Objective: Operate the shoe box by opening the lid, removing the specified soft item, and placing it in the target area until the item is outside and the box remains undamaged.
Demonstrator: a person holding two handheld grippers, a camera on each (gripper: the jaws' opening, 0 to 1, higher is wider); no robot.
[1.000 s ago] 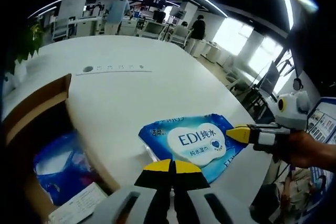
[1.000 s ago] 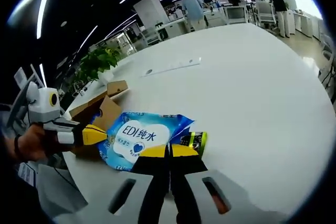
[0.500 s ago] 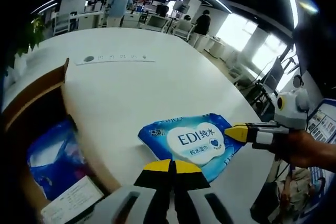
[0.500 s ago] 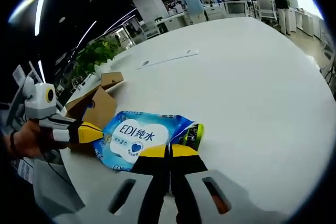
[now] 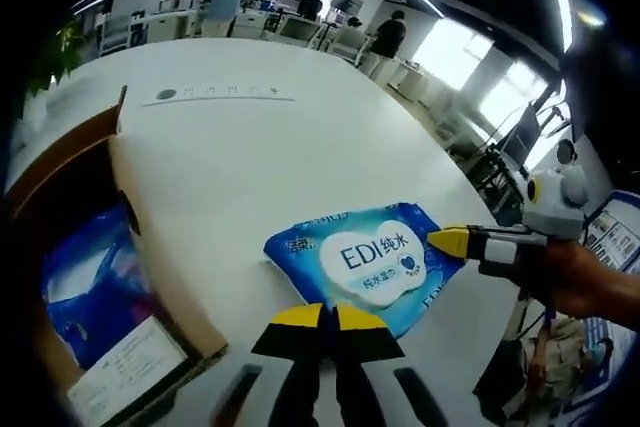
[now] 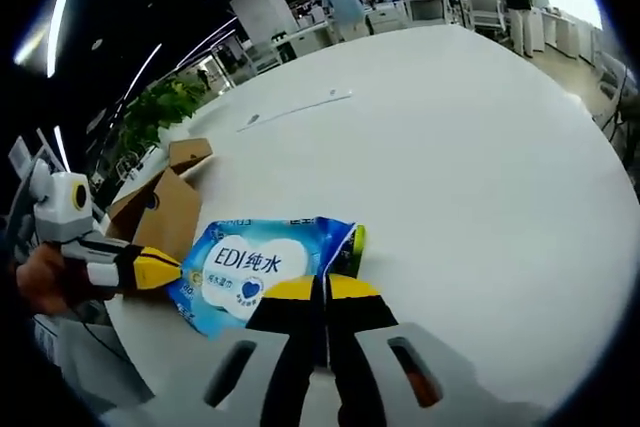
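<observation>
I am at the placing step. On the left the shoe box (image 5: 90, 277) sits open; the wipes pack (image 5: 365, 262) lies on the white worktop (image 5: 250, 157) — out. My left hand-held gripper (image 5: 327, 317) and right hand-held gripper (image 6: 322, 289) are both pinched together, each on a pack edge I think. Next — let go gently. A big bright office lies behind.

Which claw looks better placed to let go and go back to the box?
Probably the left claw. It and the right claw each pinch an end of the wipes pack, which sits on the white table. The open shoe box lies beside the left one.
</observation>
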